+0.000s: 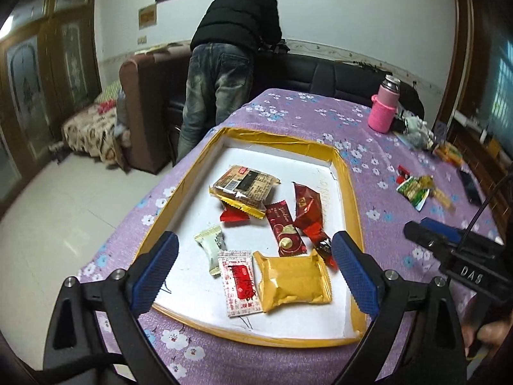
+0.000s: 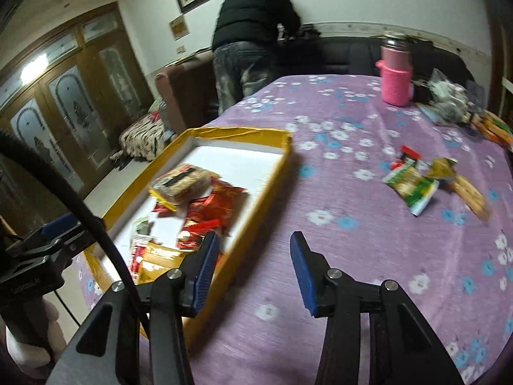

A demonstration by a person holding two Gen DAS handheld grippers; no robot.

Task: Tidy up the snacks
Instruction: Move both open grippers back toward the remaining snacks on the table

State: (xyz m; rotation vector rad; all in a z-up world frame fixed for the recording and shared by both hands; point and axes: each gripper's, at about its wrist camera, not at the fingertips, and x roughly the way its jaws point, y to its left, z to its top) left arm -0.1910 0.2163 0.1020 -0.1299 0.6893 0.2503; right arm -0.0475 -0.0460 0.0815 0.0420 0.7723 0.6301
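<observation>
A shallow yellow-rimmed tray (image 1: 348,192) with a white floor lies on the purple flowered cloth and also shows in the right wrist view (image 2: 256,189). It holds several snacks: a brown biscuit pack (image 1: 245,189), red wrappers (image 1: 306,208), a yellow pouch (image 1: 293,282), a red-and-white sachet (image 1: 239,285), a pale candy (image 1: 211,245). My left gripper (image 1: 255,269) is open and empty above the tray's near end. My right gripper (image 2: 255,272) is open and empty over the cloth beside the tray's right rim. Loose snacks, a green-and-white packet (image 2: 412,187) among them, lie on the cloth to the right.
A pink-sleeved flask (image 2: 396,77) stands at the table's far right beside a heap of clutter (image 2: 449,99). A person in a black jacket (image 1: 237,19) bends over a dark sofa beyond the table. The table's left edge drops to a tiled floor (image 1: 61,199).
</observation>
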